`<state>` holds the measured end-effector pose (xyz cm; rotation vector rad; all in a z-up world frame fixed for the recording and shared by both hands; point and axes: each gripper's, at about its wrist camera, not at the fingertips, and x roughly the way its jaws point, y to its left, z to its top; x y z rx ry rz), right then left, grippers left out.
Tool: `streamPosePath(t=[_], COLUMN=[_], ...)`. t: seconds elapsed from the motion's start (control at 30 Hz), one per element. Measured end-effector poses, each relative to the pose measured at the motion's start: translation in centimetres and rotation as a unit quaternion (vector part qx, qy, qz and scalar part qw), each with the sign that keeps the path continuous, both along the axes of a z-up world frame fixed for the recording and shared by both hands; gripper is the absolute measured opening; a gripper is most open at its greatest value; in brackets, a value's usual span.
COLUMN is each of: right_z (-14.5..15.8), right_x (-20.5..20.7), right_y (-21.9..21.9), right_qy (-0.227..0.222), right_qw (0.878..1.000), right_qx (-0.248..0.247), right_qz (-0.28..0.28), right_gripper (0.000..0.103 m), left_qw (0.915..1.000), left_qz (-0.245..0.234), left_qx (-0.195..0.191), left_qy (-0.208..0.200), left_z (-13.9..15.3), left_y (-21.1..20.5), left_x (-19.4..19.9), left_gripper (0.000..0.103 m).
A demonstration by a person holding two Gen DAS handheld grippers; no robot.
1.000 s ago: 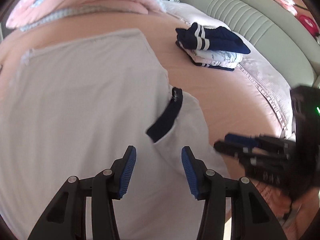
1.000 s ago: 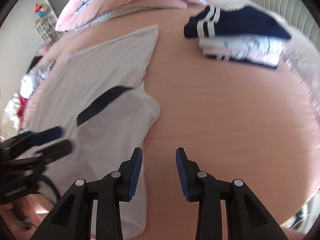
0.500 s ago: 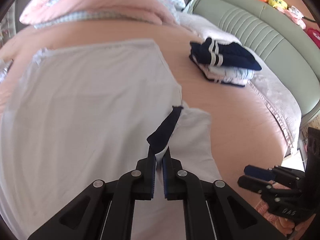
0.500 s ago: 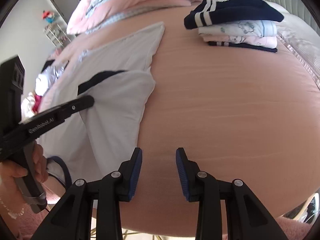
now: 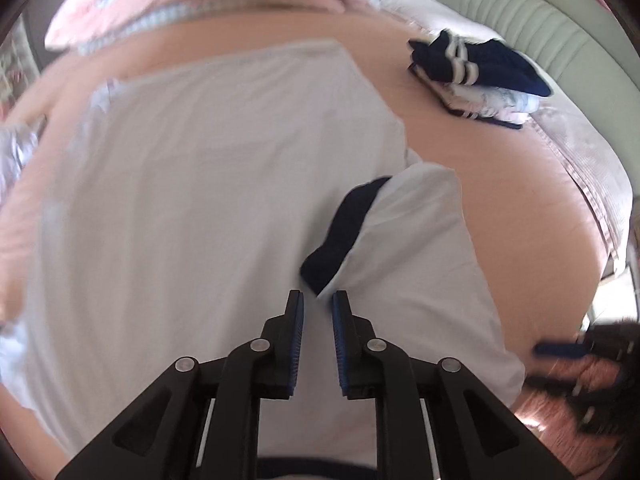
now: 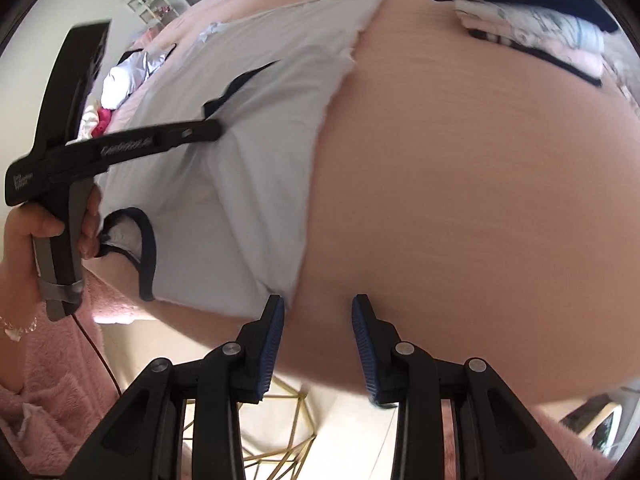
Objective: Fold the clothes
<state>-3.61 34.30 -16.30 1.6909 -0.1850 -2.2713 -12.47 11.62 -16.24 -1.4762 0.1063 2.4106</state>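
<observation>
The pink bed (image 5: 516,184) fills most of both views, and on it your white shirt (image 5: 200,200) lies spread flat, taking the left and centre of the left wrist frame. Its sleeve (image 5: 412,264), with a navy cuff (image 5: 344,232), is folded inward across the body, right of centre. A stack of folded clothes (image 5: 480,80), navy with white stripes on top, sits well apart in the upper right, near the green headboard (image 5: 540,28).

Your left gripper (image 5: 318,308) hangs just below the navy cuff. Its fingers have just been opening a little; they stand narrowly parted with only shirt fabric showing through the gap, nothing pinched. In the right wrist view your hand (image 6: 36,224) holds that gripper's handle at the left edge.

Your right gripper (image 6: 318,312) hovers at the bottom centre, fingers released and empty, the left one just beside the shirt's lower corner.
</observation>
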Motion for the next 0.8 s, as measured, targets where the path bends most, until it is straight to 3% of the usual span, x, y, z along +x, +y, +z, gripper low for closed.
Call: streamPosePath(t=[0.07, 0.2, 0.27, 0.37, 0.43, 0.5, 0.67, 0.8], right_z=[1.5, 3.1, 2.6, 0.0, -1.2, -0.5, 1.4, 1.6], right_x=[-0.7, -3.9, -5.9, -6.5, -5.6, -4.5, -6.0, -8.3], right_y=[0.2, -1.3, -3.1, -4.9, -5.2, -4.5, -1.7, -2.5], right_qy=[0.037, 0.084, 0.081, 0.035, 0.01, 0.018, 0.037, 0.055], right_qw=[0.999, 0.996, 0.997, 0.998, 0.996, 0.995, 0.999, 0.998], right_qx=[-0.001, 0.001, 0.005, 0.031, 0.05, 0.044, -0.008, -0.018], right_qz=[-0.009, -0.005, 0.019, 0.052, 0.069, 0.085, 0.02, 0.0], right_gripper=[0.035, 0.035, 0.035, 0.035, 0.035, 0.04, 0.04, 0.04], left_qw=[0.9991, 0.9968, 0.9964, 0.9983, 0.9991, 0.9988, 0.9975, 0.9936], left_qz=[-0.029, -0.064, -0.073, -0.052, -0.034, -0.022, -0.058, -0.105], left_qx=[0.01, 0.028, 0.037, -0.021, -0.025, -0.039, 0.031, 0.035], left_qy=[0.03, 0.04, 0.024, 0.015, 0.01, 0.02, 0.023, 0.023], left_z=[1.4, 0.9, -0.2, -2.1, -1.5, -0.8, 0.1, -1.0], left_y=[0.5, 2.6, 3.6, 3.7, 2.1, 0.7, 0.7, 3.8], left_x=[0.8, 0.2, -0.4, -1.2, -1.3, -1.2, -0.1, 0.8], left_gripper=[0.013, 0.013, 0.013, 0.016, 0.016, 0.021, 0.022, 0.022])
